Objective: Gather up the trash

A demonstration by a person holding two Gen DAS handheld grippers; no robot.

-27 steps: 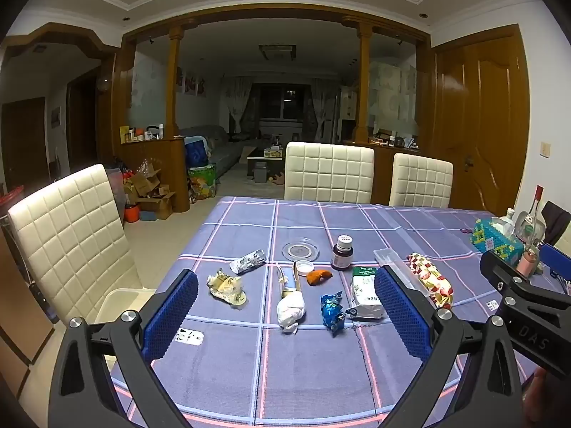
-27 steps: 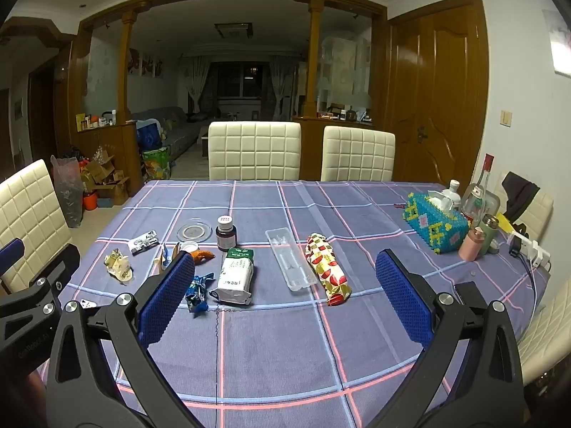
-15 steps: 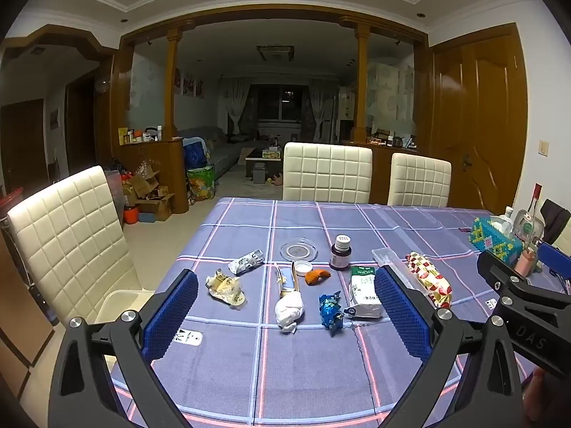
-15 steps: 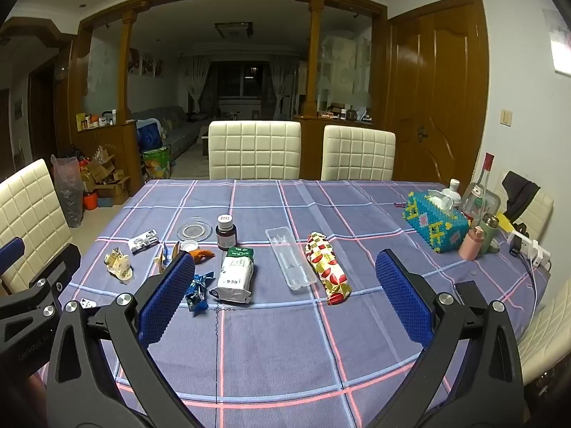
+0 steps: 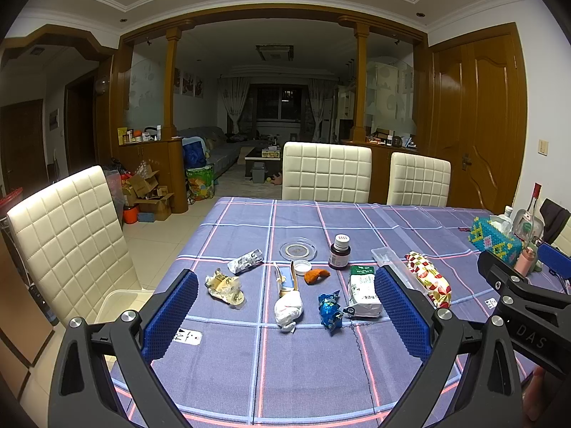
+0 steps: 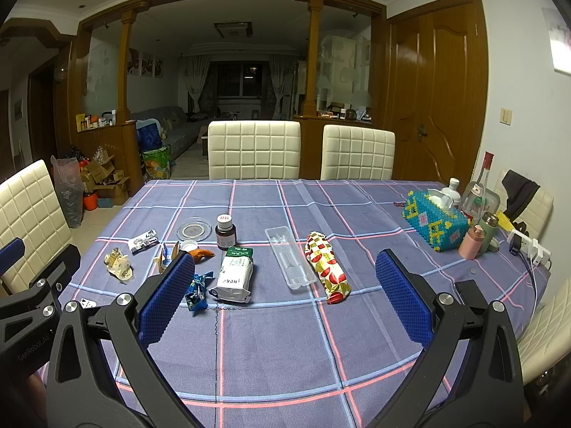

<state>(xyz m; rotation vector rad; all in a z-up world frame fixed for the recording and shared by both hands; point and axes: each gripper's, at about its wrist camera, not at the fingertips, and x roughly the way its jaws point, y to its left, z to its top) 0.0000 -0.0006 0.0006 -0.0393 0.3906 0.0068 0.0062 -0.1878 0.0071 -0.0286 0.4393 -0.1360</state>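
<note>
Both grippers hang above the near edge of the counter [image 5: 307, 367], which carries a blue plaid cloth. The left gripper [image 5: 285, 317] has its jaws wide apart and holds nothing; the right gripper [image 6: 285, 299] is likewise spread and empty.

Trash lies ahead of both, untouched. Directly between the left gripper's fingers, just beyond the tips, sit a white crumpled tissue [image 5: 288, 309] and a blue foil wrapper [image 5: 330, 309]. A white pouch with a green top [image 5: 363, 291] lies against the inner side of its right finger as seen from the left wrist. A crumpled yellowish wrapper [image 5: 225, 287] sits ahead and left, with a silver wrapper [image 5: 245, 261] further out.

Ahead of the right gripper, the blue foil wrapper [image 6: 196, 291] lies just beside its left finger, the white pouch [image 6: 233, 274] next to it. A clear plastic tray [image 6: 291, 256] and a red-and-yellow checked packet [image 6: 327, 267] lie ahead, near centre. A brown medicine bottle [image 6: 225, 232] stands further out.
</note>
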